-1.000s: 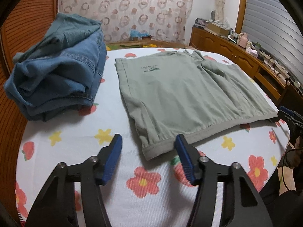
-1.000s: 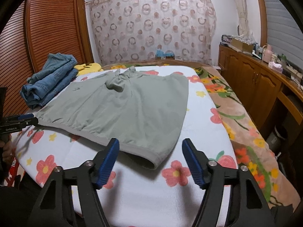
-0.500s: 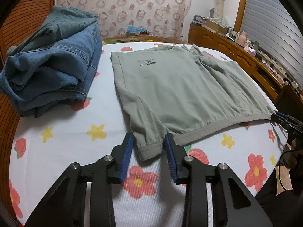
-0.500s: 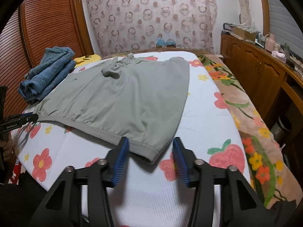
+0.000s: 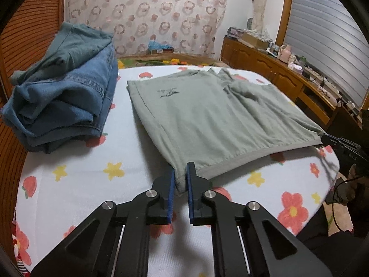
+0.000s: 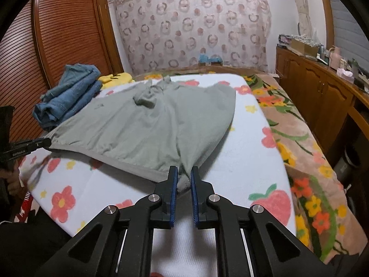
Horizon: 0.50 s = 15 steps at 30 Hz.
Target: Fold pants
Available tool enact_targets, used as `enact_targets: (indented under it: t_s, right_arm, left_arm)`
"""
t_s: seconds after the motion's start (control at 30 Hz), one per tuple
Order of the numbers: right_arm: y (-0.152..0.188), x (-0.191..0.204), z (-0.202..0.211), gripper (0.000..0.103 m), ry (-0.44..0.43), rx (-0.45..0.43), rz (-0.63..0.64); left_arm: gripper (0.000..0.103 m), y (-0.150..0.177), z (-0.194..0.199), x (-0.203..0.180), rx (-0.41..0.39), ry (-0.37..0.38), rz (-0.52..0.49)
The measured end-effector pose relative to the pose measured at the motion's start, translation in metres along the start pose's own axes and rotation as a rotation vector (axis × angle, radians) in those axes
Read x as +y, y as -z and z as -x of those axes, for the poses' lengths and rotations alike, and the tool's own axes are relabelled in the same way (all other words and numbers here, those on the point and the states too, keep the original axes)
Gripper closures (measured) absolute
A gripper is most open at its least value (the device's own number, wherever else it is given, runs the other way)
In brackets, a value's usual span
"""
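Tongs of both hands clenched on the waistband corners of the sage-green cotton shorts (image 5: 207, 115).

Left tongs (image 5: 180, 180) pinch the corner at lower centre of their frame, right tongs (image 6: 183, 180) the other. Between them the waistband runs crosswise; the legs lie away toward the frame's top, flat on the flower-printed white bed cover (image 5: 92, 184), beside the stacked blue denim jeans (image 5: 64, 97). A fold would likely carry the band that way.

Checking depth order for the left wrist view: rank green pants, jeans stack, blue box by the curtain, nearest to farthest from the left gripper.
1. green pants: corner clamped in the left gripper.
2. jeans stack: left, mid-bed.
3. blue box: far end, by the curtain.
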State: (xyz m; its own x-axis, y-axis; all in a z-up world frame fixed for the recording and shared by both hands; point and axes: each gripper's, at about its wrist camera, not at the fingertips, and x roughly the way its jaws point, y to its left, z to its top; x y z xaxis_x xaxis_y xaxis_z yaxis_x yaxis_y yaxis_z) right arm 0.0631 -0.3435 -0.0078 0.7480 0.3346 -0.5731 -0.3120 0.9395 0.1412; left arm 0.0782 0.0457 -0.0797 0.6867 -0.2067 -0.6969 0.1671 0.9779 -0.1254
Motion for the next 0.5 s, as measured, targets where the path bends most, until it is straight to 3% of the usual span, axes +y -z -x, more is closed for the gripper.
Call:
enact_targets:
  t_s: [0.5]
  right_arm:
    - [0.012,0.003,0.037,0.093,-0.019,-0.047,-0.006]
  left_arm:
    - [0.093,0.011,0.042,-0.016,-0.058,0.054,-0.016]
